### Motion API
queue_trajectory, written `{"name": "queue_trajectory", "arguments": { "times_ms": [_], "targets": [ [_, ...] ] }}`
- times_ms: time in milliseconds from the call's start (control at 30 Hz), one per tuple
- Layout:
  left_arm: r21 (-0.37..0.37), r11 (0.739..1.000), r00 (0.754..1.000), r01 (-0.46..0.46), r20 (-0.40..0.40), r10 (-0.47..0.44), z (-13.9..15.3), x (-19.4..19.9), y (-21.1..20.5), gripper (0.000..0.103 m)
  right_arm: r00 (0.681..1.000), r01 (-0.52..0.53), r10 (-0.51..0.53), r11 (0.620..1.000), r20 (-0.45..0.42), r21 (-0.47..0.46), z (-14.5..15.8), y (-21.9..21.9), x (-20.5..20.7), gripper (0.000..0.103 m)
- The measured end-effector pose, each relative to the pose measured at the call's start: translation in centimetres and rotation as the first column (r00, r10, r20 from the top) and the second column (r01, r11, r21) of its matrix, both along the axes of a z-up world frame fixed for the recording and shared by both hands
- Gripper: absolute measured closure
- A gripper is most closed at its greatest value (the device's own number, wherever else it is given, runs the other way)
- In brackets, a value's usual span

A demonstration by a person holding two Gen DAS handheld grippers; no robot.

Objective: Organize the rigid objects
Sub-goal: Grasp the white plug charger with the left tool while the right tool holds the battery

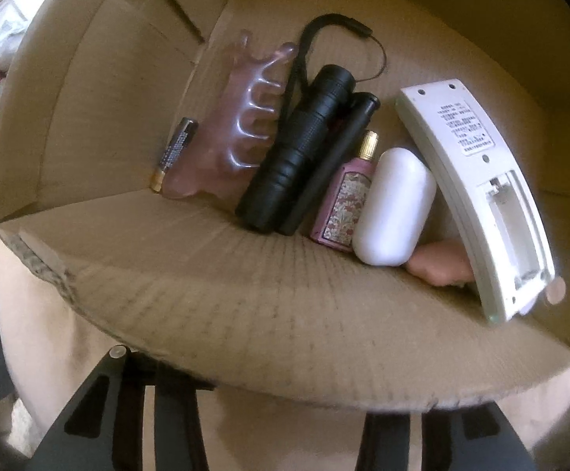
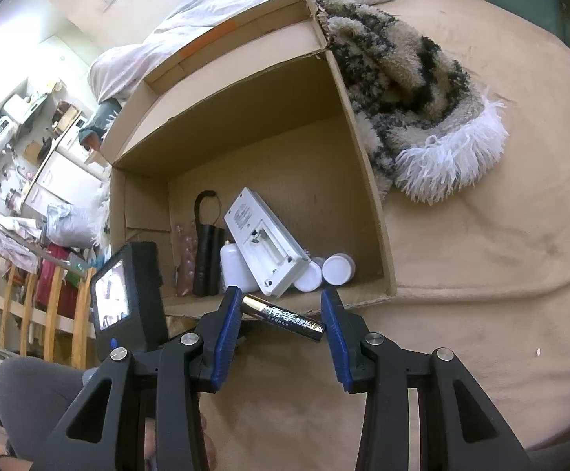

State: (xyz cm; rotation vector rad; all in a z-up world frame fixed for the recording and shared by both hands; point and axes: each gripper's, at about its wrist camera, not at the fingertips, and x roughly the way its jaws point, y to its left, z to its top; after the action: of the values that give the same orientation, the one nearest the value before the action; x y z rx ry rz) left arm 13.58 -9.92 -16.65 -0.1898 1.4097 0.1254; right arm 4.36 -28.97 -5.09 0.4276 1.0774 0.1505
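Black-and-gold cylindrical battery lies slantwise between the right gripper blue pads, jaws wide, contact unclear, at 6 o'clock of the open brown cardboard box. Inside: white plastic remote, black flashlight. Left gripper fingertips hidden; opening unknown.

Matt corrugated cardboard box; glossy metal-look battery; smooth white plastic remote; translucent glossy pink clip; shaggy fleece blanket.
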Motion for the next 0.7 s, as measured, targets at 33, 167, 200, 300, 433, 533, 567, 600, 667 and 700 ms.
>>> {"name": "queue_trajectory", "arguments": {
  "times_ms": [33,167,200,300,433,533,567,600,667,700],
  "targets": [
    [-0.007,1.000,1.000,0.014,0.002,-0.014,0.1,-0.1,0.1,0.064,1.000,-0.002,0.002,1.000,-0.001,-0.002,0.0,0.1,0.0,0.060],
    [-0.007,0.998,0.998,0.058,0.003,-0.058,0.6,-1.0,1.5,0.065,1.000,-0.007,0.007,1.000,-0.011,-0.014,-0.3,0.3,0.1,0.060],
    [-0.007,0.998,0.998,0.070,0.002,-0.070,0.8,-1.3,1.7,0.065,1.000,-0.009,0.008,1.000,-0.012,-0.017,-0.3,0.4,0.1,0.060],
    [-0.005,0.993,0.993,0.114,0.016,-0.114,1.6,-3.2,3.1,0.065,1.000,-0.013,0.013,1.000,-0.013,-0.027,-0.4,0.6,0.1,0.060],
    [0.009,0.990,0.989,0.140,0.038,-0.141,3.3,-4.6,4.6,0.065,1.000,-0.018,0.017,0.999,-0.010,-0.038,-0.3,0.7,0.0,0.060],
    [0.022,0.986,0.984,0.164,0.065,-0.166,5.0,-5.7,5.6,0.065,1.000,-0.023,0.023,0.999,-0.010,-0.048,-0.4,0.9,-0.1,0.060],
    [0.033,0.984,0.980,0.178,0.080,-0.180,5.7,-6.1,5.8,0.065,1.000,-0.025,0.025,0.999,-0.011,-0.048,-0.4,0.9,-0.1,0.060],
    [0.043,0.981,0.977,0.188,0.094,-0.191,6.7,-6.6,6.0,0.065,1.000,-0.028,0.028,0.999,-0.010,-0.046,-0.4,0.9,-0.1,0.060],
    [0.054,0.977,0.969,0.205,0.128,-0.211,8.3,-7.2,6.6,0.065,0.999,-0.037,0.036,0.998,-0.006,-0.046,-0.2,1.1,-0.1,0.060],
    [0.059,0.975,0.965,0.213,0.145,-0.220,9.2,-7.4,7.0,0.065,0.999,-0.043,0.043,0.998,-0.003,-0.048,-0.1,1.2,0.0,0.060]
  ]
}}
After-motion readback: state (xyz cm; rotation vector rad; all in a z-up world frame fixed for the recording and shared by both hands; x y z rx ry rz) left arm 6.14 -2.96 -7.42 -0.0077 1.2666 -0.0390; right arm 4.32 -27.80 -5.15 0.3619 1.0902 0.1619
